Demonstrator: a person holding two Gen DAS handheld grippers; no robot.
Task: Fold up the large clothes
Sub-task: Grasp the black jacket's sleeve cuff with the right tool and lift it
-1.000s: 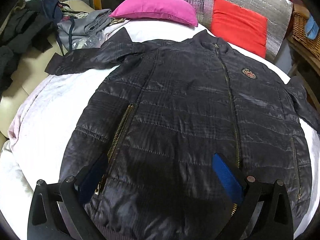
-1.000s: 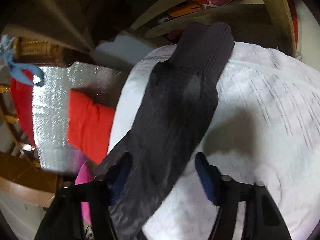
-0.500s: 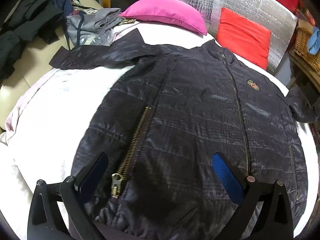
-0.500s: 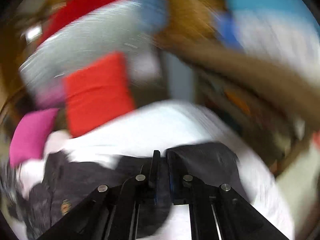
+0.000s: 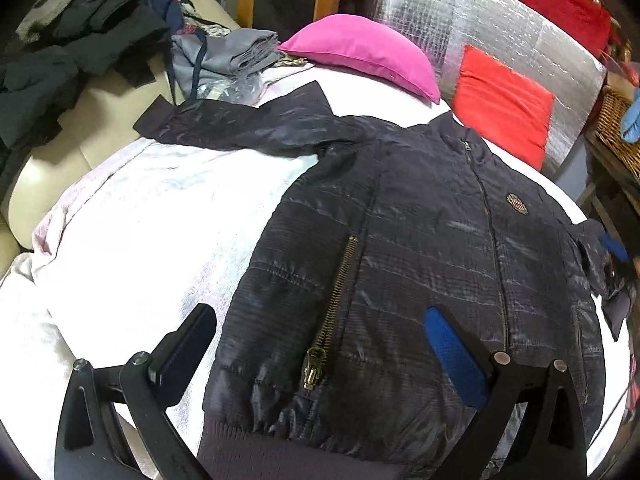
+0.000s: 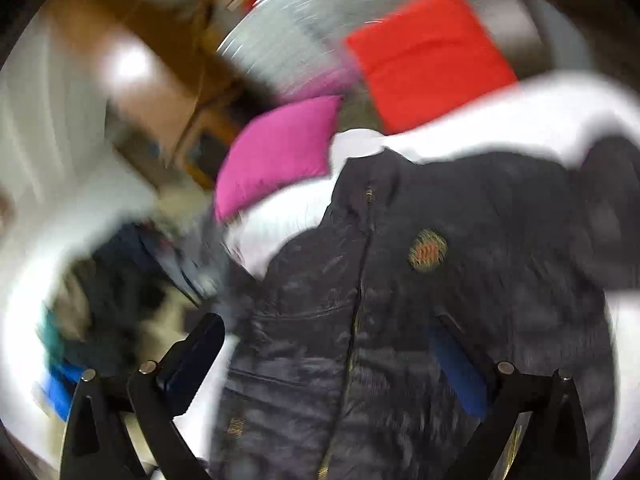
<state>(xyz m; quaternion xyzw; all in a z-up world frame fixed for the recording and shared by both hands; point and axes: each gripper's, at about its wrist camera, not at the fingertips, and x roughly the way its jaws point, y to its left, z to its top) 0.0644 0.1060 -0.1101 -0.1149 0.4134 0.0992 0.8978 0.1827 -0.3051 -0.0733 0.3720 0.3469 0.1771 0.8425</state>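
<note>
A dark quilted jacket (image 5: 420, 248) lies front up on the white bed cover (image 5: 152, 232), zipped, with a round chest badge (image 5: 516, 203). Its left sleeve (image 5: 248, 126) stretches out to the far left. Its right sleeve (image 5: 600, 256) is bunched at the bed's right edge. My left gripper (image 5: 320, 344) is open and empty above the jacket's hem. My right gripper (image 6: 328, 356) is open and empty over the jacket's front; this view is blurred. The jacket also shows in the right wrist view (image 6: 400, 320).
A pink pillow (image 5: 360, 52) and a red cushion (image 5: 500, 100) lie at the head of the bed against a silver foil panel (image 5: 500, 24). Dark clothes (image 5: 72, 48) and grey garments (image 5: 224, 56) are piled at the far left. A wicker basket (image 5: 616, 128) stands at the right.
My right gripper shut on the right sleeve, then opened and swung over the jacket's front. My left gripper has drawn back and left, toward the hem.
</note>
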